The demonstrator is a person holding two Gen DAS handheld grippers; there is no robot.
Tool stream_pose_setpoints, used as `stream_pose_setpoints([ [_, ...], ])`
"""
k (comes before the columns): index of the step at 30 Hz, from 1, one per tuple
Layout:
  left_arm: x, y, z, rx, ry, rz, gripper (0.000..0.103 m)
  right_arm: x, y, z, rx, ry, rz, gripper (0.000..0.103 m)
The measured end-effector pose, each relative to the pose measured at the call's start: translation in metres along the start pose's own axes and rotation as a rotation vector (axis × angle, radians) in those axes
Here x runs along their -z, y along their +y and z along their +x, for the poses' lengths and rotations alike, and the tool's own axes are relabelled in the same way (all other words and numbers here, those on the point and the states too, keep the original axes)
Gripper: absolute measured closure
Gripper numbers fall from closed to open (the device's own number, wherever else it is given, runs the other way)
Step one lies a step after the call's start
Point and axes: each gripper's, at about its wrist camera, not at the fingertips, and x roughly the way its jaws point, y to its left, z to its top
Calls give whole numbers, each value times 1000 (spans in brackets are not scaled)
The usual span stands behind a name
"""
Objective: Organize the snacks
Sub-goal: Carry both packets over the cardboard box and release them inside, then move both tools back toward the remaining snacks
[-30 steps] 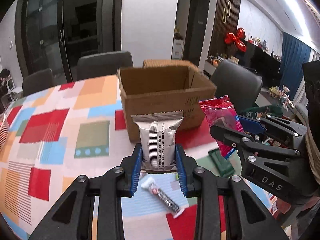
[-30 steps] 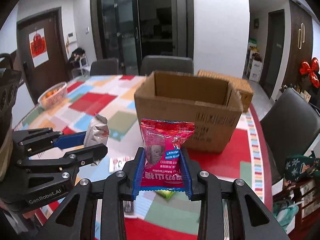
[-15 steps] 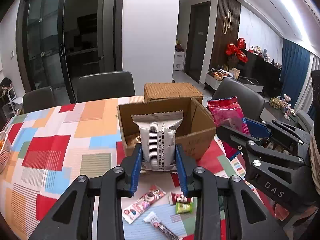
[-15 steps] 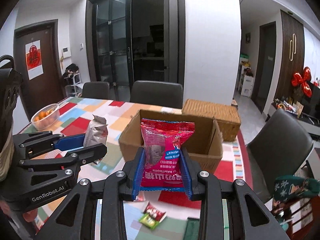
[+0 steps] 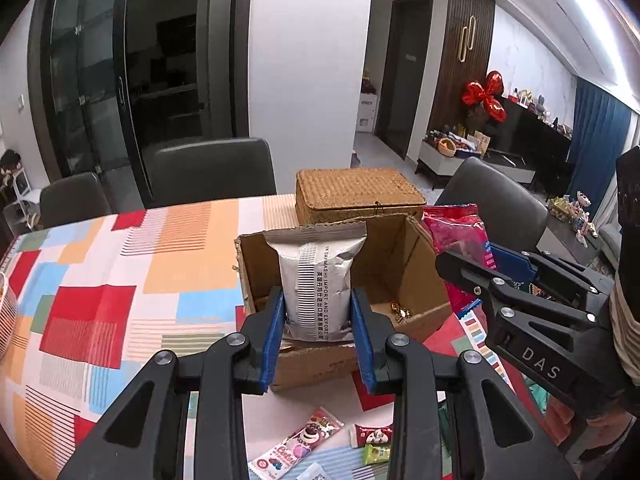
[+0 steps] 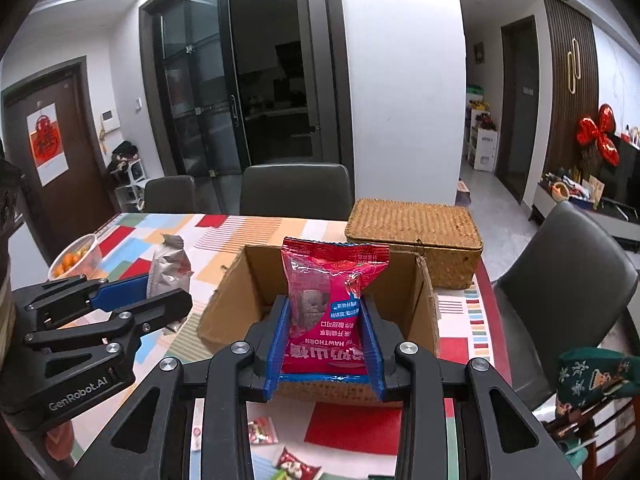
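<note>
2 hand-held grippers each carry a snack above an open cardboard box (image 5: 404, 280) on a table with a colourful patchwork cloth (image 5: 100, 292).

The left gripper (image 5: 318, 334) is clamped on a silver packet (image 5: 320, 280), held upright between its blue pads (image 5: 274, 336). In the left wrist view the packet lines up with the box's opening, at its left side. The right gripper (image 6: 325, 350) is clamped on a red packet (image 6: 332, 304), also upright, lined up with the middle of the opening in the right wrist view. The 2 grippers sit side by side, near each other but apart.

The box holds at least 1 gold-wrapped item (image 5: 400, 310) at the bottom. A lidded wicker basket (image 5: 356, 194) stands just behind the box. Several small sweets (image 5: 298, 442) lie loose on the cloth in front of the box, below the grippers. A bowl of orange fruit (image 6: 76, 260) sits at the table's left edge.

The step in hand looks like delivery: both packets are raised and aimed at the box, not yet released. The next move probably calls for lowering each packet past the rim, then opening the jaws so it drops inside. After that, the loose sweets remain to be gathered.
</note>
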Motion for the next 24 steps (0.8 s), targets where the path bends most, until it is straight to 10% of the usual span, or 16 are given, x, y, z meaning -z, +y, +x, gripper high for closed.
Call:
stream_pose_setpoints([
  [8, -20, 6, 40, 5, 75, -16, 70, -13, -17, 36, 20, 51, 45, 68],
  [12, -24, 4, 50, -92, 78, -4, 44, -18, -24, 49, 84, 54, 56, 53],
  [24, 30, -25, 8, -59, 50, 51, 39, 21, -24, 5, 108, 38, -22, 47],
])
